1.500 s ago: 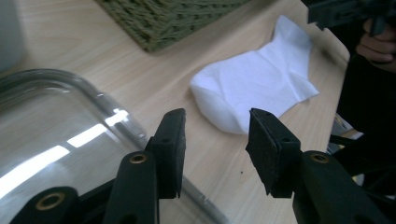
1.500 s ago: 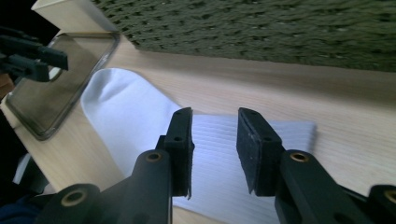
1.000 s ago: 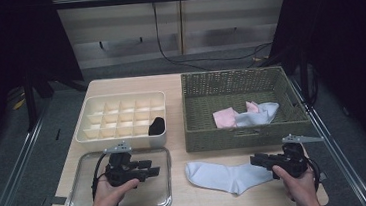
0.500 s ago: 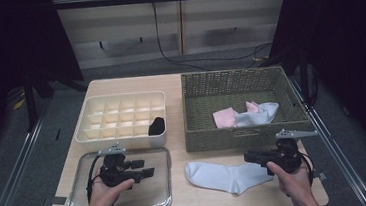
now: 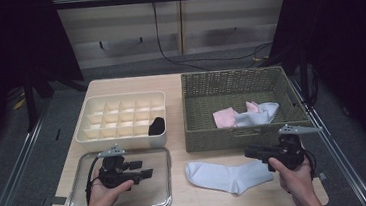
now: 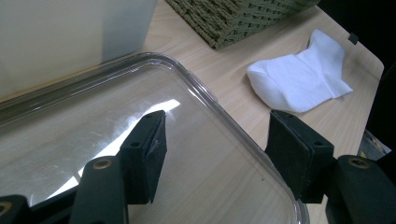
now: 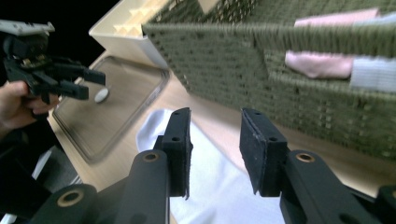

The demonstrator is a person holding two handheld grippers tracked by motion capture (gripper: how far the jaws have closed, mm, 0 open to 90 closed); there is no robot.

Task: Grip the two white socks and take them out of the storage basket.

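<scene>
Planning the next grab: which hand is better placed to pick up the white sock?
Right. The right gripper hovers open at the white sock, while the left gripper sits over the clear plastic tray.

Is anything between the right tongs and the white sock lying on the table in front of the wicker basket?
Nothing visible. The right tongs hang open just above the cuff end of the white sock, with bare air between pads and fabric. The wicker basket stands behind the sock, not in the path.
</scene>
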